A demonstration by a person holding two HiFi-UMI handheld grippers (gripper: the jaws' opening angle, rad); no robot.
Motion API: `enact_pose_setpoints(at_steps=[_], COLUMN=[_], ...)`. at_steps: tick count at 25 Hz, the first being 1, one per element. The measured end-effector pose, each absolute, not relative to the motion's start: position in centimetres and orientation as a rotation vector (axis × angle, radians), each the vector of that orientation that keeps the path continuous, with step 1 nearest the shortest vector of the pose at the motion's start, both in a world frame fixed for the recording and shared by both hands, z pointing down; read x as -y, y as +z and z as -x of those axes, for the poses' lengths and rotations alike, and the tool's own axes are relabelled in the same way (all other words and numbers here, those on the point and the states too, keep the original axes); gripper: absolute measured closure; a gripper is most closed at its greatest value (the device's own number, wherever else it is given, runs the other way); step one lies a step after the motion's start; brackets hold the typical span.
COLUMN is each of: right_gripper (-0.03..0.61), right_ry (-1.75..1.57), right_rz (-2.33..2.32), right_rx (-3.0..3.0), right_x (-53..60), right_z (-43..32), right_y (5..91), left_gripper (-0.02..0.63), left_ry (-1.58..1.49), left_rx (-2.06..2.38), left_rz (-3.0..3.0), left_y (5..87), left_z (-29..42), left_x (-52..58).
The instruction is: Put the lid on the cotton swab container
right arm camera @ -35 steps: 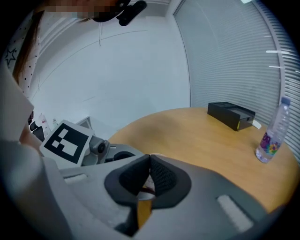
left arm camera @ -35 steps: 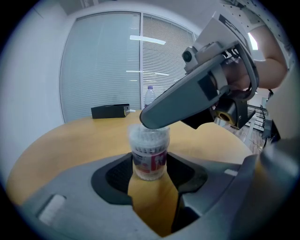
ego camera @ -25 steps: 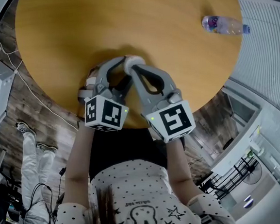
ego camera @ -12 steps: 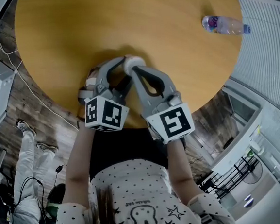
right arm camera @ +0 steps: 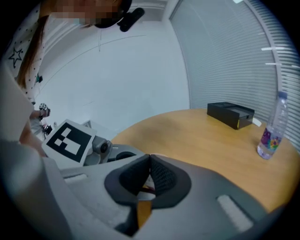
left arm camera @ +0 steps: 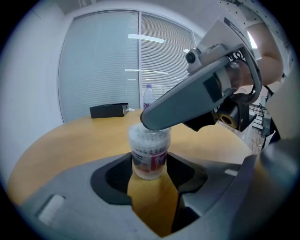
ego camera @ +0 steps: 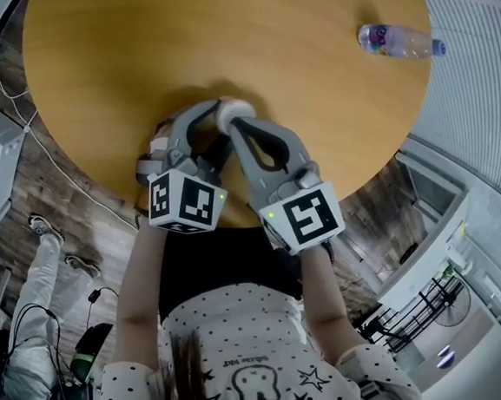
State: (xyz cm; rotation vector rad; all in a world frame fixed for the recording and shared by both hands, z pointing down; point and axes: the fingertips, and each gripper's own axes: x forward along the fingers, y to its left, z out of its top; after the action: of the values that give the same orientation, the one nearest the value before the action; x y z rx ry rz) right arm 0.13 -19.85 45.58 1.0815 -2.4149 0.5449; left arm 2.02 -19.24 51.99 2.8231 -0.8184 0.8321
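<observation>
Clear cotton swab container (left arm camera: 149,157) clamped in left gripper (ego camera: 211,122); atop it, closed empty right gripper (left arm camera: 153,120) seemingly presses the lid (ego camera: 237,109). Next: seat it firmly.

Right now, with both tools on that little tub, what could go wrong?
The closed right gripper bears on the top of the cotton swab container; pushing off-centre could tip it or press the top down crooked. The fingers of the left gripper hold it only low down, so it might slip.
</observation>
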Motion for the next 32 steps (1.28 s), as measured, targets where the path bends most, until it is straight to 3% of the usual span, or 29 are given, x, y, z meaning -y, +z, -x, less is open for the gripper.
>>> enact_pose_setpoints(at_steps=[6,10,15,21,32], right_gripper=[0.575,0.575,0.575,0.574,0.554], right_ry=[0.227,0.456,0.366,0.591,0.594], right_rz=[-0.891,-0.947,-0.963,-1.033,-1.130], right_rx=[2.382,2.384,2.253,2.361,2.558], right_x=[19.4,20.3,19.8,20.1,21.2], right_z=[0.6,0.9,1.2,0.5,-0.6], right_y=[45.0,45.2,46.4,46.5,43.0], left_gripper=[0.376,0.376,0.373,0.370,0.383], left_ry=[0.858,0.862,0.881,0.893,0.782], left_rx=[0.818,0.819,0.807,0.811,0.970], left_rz=[-2.817,-2.815,-2.821,-2.820,-2.743], left_y=[52.2,52.2,52.2,52.4,49.1], left_z=[-2.1,-2.1,-2.1,-2.2,1.5], left_x=[19.1,19.3,19.1,19.2,18.3])
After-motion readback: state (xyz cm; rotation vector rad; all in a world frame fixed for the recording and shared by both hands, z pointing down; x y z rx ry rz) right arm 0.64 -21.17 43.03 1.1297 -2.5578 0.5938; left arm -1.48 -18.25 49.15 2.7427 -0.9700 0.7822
